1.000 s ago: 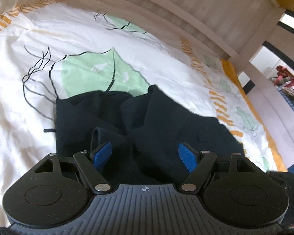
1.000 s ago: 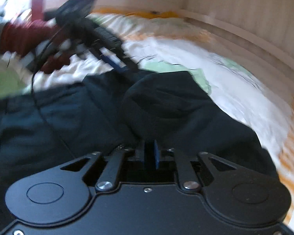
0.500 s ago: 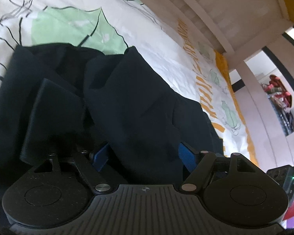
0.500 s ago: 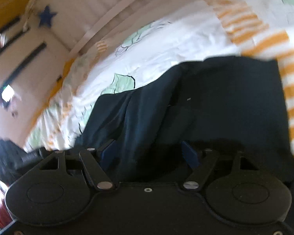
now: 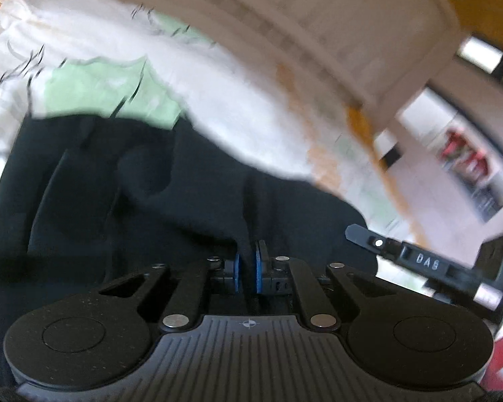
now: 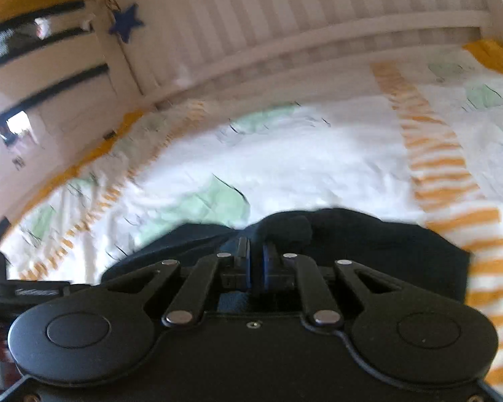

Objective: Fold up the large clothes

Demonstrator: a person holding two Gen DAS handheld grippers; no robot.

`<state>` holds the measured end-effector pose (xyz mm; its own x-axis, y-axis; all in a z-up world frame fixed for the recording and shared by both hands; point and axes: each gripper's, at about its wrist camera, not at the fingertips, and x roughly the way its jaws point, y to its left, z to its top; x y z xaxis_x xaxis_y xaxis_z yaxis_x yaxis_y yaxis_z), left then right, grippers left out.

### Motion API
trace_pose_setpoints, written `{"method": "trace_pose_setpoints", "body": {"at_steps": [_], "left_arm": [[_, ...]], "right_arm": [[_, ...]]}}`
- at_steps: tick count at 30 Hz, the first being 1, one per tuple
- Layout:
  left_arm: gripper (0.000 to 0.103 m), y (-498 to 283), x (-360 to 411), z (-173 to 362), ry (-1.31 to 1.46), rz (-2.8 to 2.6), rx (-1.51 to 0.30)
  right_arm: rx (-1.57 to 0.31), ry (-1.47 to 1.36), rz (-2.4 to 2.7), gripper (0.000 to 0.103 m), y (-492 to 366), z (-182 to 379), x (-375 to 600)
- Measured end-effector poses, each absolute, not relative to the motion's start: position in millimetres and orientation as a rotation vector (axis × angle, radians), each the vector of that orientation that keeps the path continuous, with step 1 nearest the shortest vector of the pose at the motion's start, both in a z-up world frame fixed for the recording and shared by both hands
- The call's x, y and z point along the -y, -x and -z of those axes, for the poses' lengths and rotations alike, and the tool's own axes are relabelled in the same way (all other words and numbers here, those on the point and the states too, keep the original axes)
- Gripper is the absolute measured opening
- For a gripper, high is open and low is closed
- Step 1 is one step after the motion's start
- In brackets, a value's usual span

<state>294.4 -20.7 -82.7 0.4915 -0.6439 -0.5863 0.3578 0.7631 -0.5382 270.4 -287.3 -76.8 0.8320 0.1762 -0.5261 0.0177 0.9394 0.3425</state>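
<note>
A dark navy garment (image 5: 171,201) lies bunched on a white bedspread with green leaf prints and orange stripes (image 5: 251,107). My left gripper (image 5: 246,261) is shut, and a fold of the dark cloth runs down between its blue pads. In the right wrist view the garment (image 6: 369,244) fills the area just ahead of my right gripper (image 6: 256,261), which is shut on its near edge. Part of the other gripper (image 5: 419,261) shows at the right of the left wrist view. Both views are motion-blurred.
A white slatted bed rail (image 6: 285,47) runs along the far side of the bed, with a blue star (image 6: 125,21) on its post. A white bedpost (image 5: 402,100) and a room beyond with red items (image 5: 466,157) show at the right.
Both grippers were open around the cloth half a second ago and have closed on it. Both cameras have tilted up, showing more bedspread and rail.
</note>
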Motion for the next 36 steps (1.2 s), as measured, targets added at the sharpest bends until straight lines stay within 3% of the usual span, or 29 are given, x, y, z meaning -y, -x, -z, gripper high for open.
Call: {"method": "trace_pose_setpoints", "body": {"at_steps": [5,7,17,22,29,36], "left_arm": [[0.022,-289,17,106,0.32,0.602,-0.873],[0.03,-289,14,101,0.3,0.597,-0.857],[0.042,-272,11,65,0.137,0.534,-0.697],[0.055,-287,21,54,0.105,0.517,-0.648],[0.056,-311,18,95,0.063,0.408,-0.799],[0.058,-300,14,101,0.029,0.435,-0.755]], "right_arm": [[-0.716,-0.353,0.036,0.044,-267,126,292],[-0.698,-0.408,0.043,0.044,-263,129,299],[-0.674,-0.397,0.072,0.056,-260,129,294],[-0.673,-0.379,0.073,0.059,-261,128,290],[-0.666,-0.35,0.073,0.064,-257,126,289],[-0.535,-0.245,0.121,0.076,-233,101,272]]}}
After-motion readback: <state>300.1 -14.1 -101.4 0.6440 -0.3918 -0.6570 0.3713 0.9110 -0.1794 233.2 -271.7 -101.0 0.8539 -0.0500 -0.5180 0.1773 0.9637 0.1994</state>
